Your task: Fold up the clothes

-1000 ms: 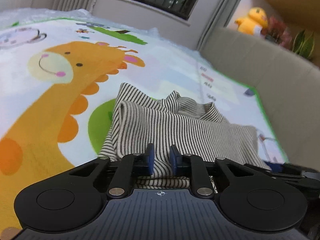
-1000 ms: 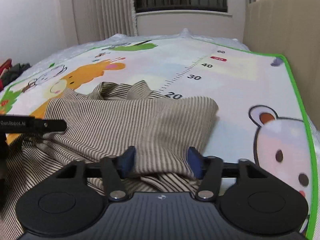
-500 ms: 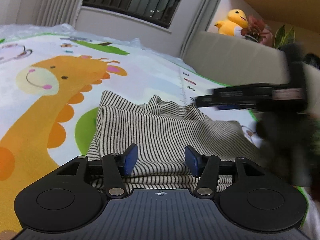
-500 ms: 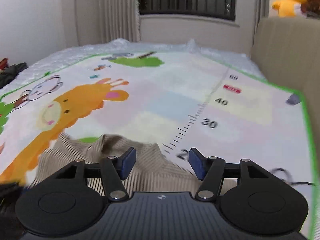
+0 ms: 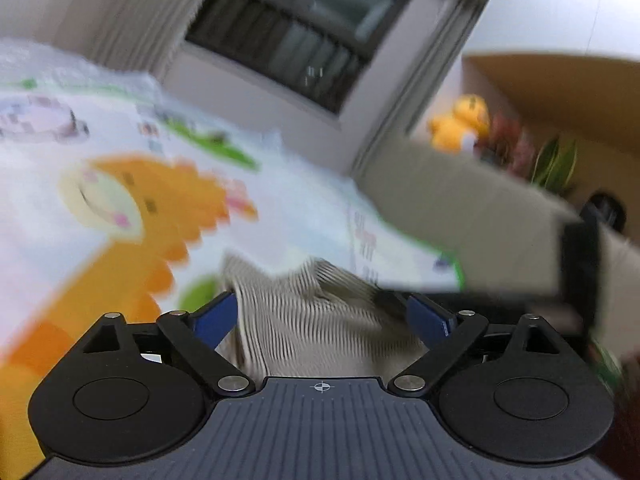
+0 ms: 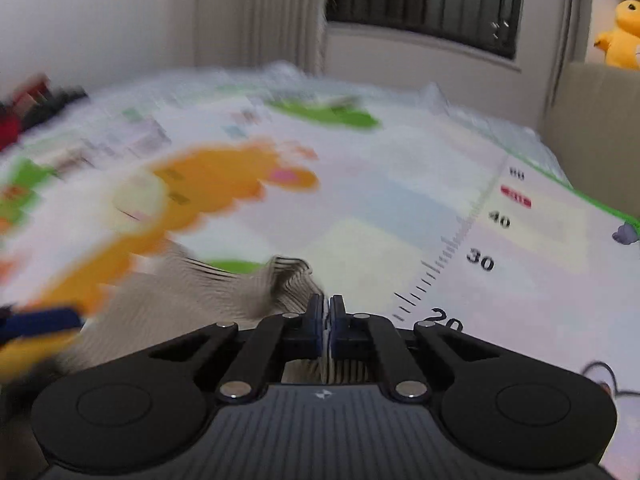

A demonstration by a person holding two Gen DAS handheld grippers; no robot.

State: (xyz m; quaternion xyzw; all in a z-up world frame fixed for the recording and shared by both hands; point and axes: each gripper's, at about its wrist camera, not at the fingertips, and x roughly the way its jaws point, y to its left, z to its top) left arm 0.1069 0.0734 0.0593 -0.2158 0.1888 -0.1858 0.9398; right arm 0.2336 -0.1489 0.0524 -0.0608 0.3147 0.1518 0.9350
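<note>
A folded beige-and-dark striped garment [image 5: 312, 320] lies on a play mat [image 5: 120, 208] printed with an orange giraffe. My left gripper [image 5: 320, 304] hovers just short of the garment. Its jaws are opening wide, the blue pads [image 5: 212, 316] stand clear of the cloth, and nothing is held. In the right wrist view the garment [image 6: 180, 304] lies low and left on the mat [image 6: 400, 216]. My right gripper [image 6: 328, 312] is shut above the garment's near edge, and I see no cloth pinched between its pads. Both views are blurred by motion.
A beige upholstered wall [image 5: 460, 208] runs along the mat's right edge, with a yellow plush toy [image 5: 460, 128] and plants [image 5: 552, 160] on top. The window and curtain stand behind. Dark and red clothes [image 6: 24, 112] lie at the mat's far left.
The left gripper has let go of the striped garment, opened wide, and lifted back from it. The right gripper has risen and closed from half open to shut.
</note>
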